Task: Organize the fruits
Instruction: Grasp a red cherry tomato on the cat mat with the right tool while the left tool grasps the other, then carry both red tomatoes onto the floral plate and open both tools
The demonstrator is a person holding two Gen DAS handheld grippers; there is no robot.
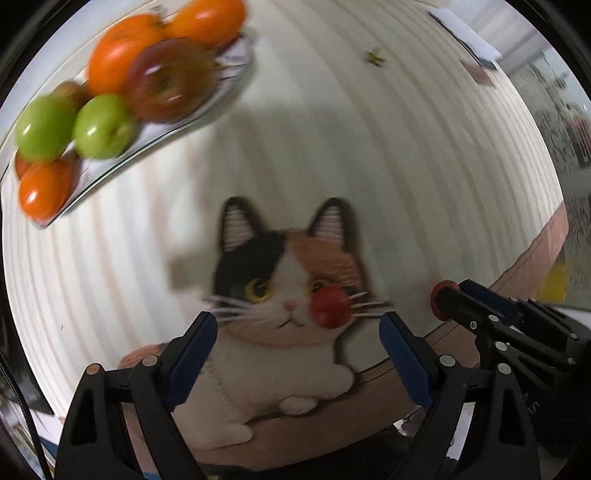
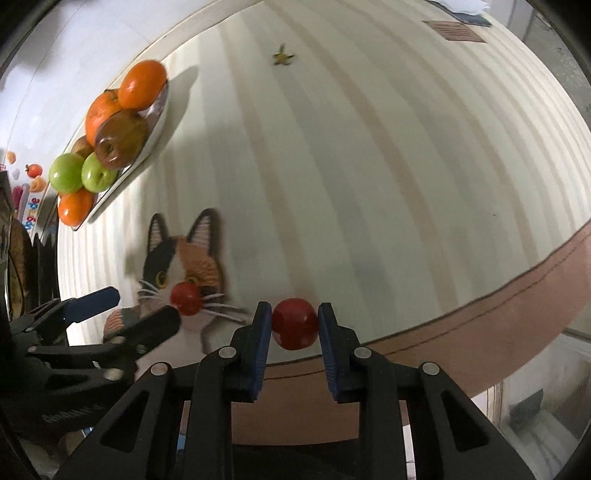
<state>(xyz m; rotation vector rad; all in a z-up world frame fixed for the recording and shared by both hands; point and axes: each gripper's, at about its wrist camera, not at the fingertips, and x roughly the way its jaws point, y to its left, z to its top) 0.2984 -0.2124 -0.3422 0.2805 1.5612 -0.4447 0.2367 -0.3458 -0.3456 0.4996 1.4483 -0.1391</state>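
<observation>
My right gripper (image 2: 294, 325) is shut on a small red fruit (image 2: 295, 323) near the table's front edge; it also shows in the left wrist view (image 1: 441, 297). My left gripper (image 1: 297, 343) is open and empty, just short of a second small red fruit (image 1: 330, 307) lying on a cat-shaped mat (image 1: 280, 295). That fruit (image 2: 185, 298) and the left gripper (image 2: 144, 306) show in the right wrist view too. A white plate (image 1: 221, 92) at the far left holds oranges (image 1: 118, 55), green apples (image 1: 101, 125) and a brown-red apple (image 1: 170, 79).
The striped tablecloth (image 2: 369, 166) has a brown border (image 2: 480, 325) at the front edge. A small yellow-green fruit stem (image 2: 282, 57) lies far back. A brown label (image 2: 454, 31) and papers lie at the far right corner.
</observation>
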